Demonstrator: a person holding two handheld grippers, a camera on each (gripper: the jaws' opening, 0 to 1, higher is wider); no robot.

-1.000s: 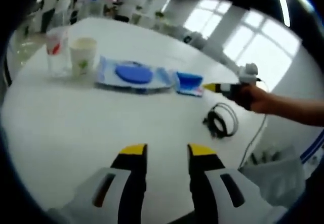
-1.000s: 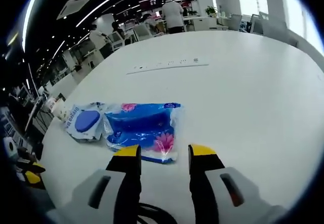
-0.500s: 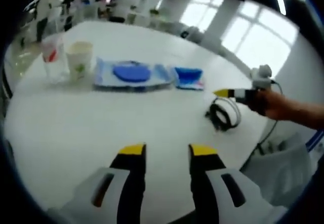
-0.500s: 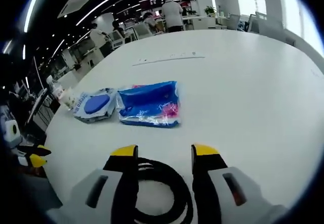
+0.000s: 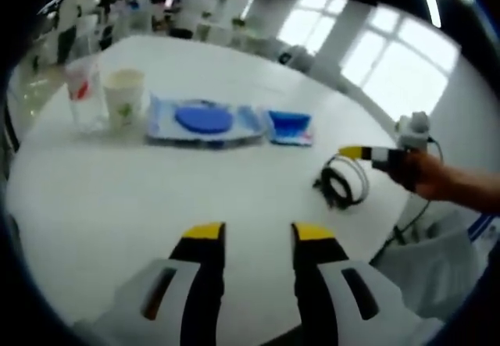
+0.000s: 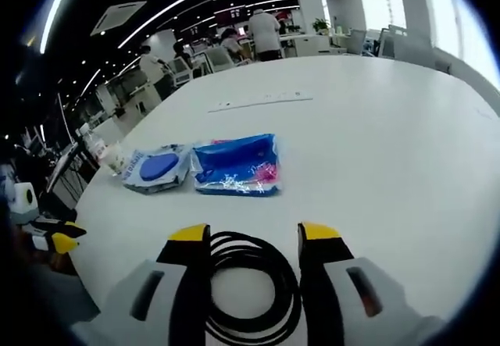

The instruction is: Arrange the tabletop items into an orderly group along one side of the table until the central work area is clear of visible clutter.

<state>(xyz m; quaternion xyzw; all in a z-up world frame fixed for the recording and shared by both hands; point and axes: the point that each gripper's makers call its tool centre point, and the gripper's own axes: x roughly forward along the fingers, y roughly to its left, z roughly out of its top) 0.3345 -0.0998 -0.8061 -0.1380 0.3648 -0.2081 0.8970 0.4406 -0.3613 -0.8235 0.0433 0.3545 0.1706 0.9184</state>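
Writing: no brand or label can be read; the print on the wet-wipes pack [image 6: 157, 168] and the blue tissue pack [image 6: 237, 164] is too blurred.
Your right gripper [image 6: 254, 237]: jaws spread wide and holding nothing, hanging over the white table [image 6: 375, 143]. The coiled black cable [image 6: 251, 287] lies on the table between the two jaws, its far loop level with the yellow tips.
Your left gripper [image 5: 254, 231]: jaws parted, nothing between them, bare tabletop ahead.
Row of items: in the left gripper view a clear cup [image 5: 84, 88], a paper cup [image 5: 125, 96], the wet-wipes pack [image 5: 205, 119] and the tissue pack [image 5: 289, 126] stand in a line along the far side, each just beside the next.
Cable from the left gripper view: the cable [image 5: 341, 187] lies apart from the row, nearer the table edge, with your right gripper [image 5: 367, 153] and hand [image 5: 418, 176] hanging over it.
Change since a second ago: your right gripper was just short of the tissue pack; it has pulled back, so the pack now lies well ahead and the cable sits between its jaws. In the left gripper view your right hand has drawn away from the tissue pack to above the cable; the row itself has not moved.
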